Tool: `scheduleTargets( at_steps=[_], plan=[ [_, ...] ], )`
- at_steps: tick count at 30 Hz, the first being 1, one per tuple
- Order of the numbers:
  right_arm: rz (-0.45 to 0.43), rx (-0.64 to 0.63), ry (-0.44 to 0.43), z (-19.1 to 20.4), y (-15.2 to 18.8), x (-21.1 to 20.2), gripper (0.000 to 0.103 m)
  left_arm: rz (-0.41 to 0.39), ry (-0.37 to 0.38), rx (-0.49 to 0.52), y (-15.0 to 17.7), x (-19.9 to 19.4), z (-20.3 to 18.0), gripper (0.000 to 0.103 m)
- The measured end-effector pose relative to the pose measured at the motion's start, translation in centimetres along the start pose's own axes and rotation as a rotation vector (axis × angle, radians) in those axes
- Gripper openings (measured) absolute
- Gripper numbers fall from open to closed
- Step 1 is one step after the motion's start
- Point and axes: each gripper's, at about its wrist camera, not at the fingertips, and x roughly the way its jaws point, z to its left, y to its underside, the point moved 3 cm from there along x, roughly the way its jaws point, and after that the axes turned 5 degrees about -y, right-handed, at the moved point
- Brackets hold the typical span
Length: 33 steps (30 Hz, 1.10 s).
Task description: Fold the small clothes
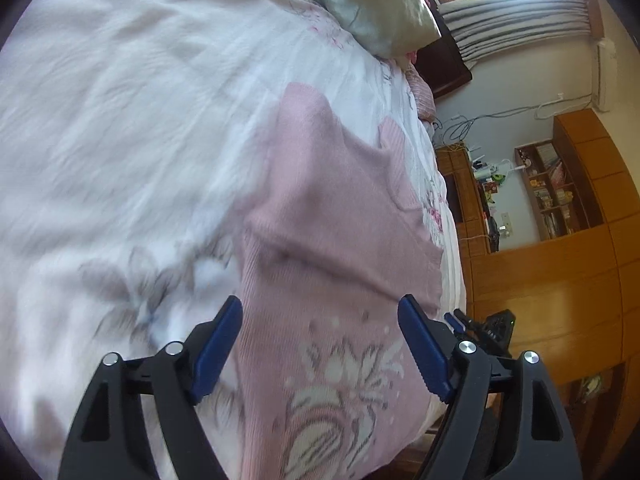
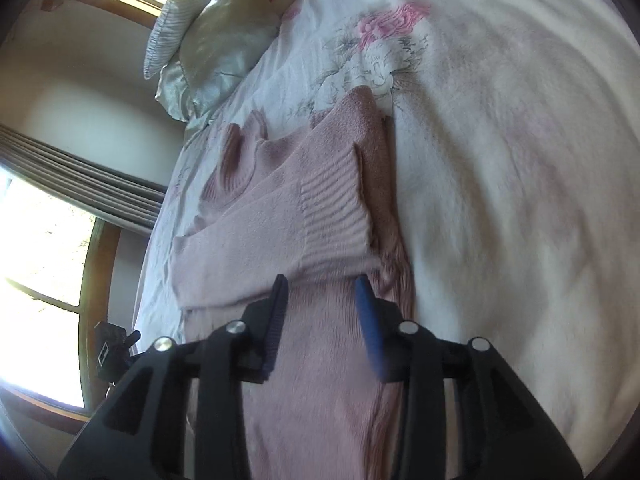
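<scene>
A pink knit sweater (image 1: 328, 208) lies flat on a white floral bedspread (image 1: 120, 128), stretching away from both tongs toward the pillows (image 1: 380, 4). In the right wrist view its ribbed cuff (image 2: 336, 208) and sleeve are folded across the body, the ribbed collar (image 2: 236, 160) lies further ahead to the left, and the lower body runs back beneath the tongs. The left wrist view shows a white-and-grey flower motif (image 1: 340, 400) knitted into the fabric between and just below the fingers; this view is motion-blurred, so the finer knit detail is hard to make out.

The left gripper (image 1: 320, 312) hovers over the sweater with its blue pads spread wide, nothing between them. The right gripper (image 2: 322, 288) is tilted down over the folded sleeve's near edge, its jaws at a narrower gap and parted, the sleeve edge just ahead of the tips; whether they touch the fabric I cannot tell.

Past the bed's edge, right of the left tongs, stands wooden shelving (image 1: 560, 188). No readable writing shows.
</scene>
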Motion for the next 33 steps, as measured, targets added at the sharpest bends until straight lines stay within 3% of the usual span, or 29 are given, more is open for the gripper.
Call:
scheduleTargets(
  at_steps=[3, 9, 13, 17, 21, 23, 26, 28, 33],
  plan=[
    [0.042, -0.023, 0.01, -0.6, 5.9, -2.7, 0.058, 0.026, 0.008, 0.003, 6.0, -2.5, 2.0, 0.084],
    [0.162, 0.025, -0.001, -4.4, 18.5, -6.1, 0.059, 0.123, 0.023, -0.048, 16.8, -2.6, 6.6, 0.085],
    [0.218, 0.024, 0.048, -6.0, 23.3, -6.6, 0.058, 0.17, 0.034, -0.075, 20.0, -1.0, 8.1, 0.085],
    [0.185, 0.045, 0.019, -5.4, 23.7, -7.3, 0.058, 0.143, 0.038, -0.077, 20.0, -1.6, 7.2, 0.085],
    [0.117, -0.014, -0.033, -1.3, 18.6, -8.1, 0.058, 0.076, 0.093, -0.03, 16.1, -4.6, 3.2, 0.085],
    [0.095, -0.06, -0.044, 1.5, 14.6, -7.6, 0.058, 0.045, 0.055, 0.068, 12.2, -5.9, -0.4, 0.085],
    [0.075, -0.12, -0.067, 5.9, 7.5, -5.5, 0.054, 0.017, 0.104, 0.136, 4.6, -6.1, -6.6, 0.089],
    [0.07, -0.155, -0.081, 8.7, 1.9, -2.9, 0.045, 0.006, 0.12, 0.168, -0.9, -4.5, -10.7, 0.094],
    [0.082, -0.178, -0.03, 12.0, -11.7, 6.1, 0.042, 0.061, 0.077, 0.195, -13.7, 4.8, -17.4, 0.094]
  ],
)
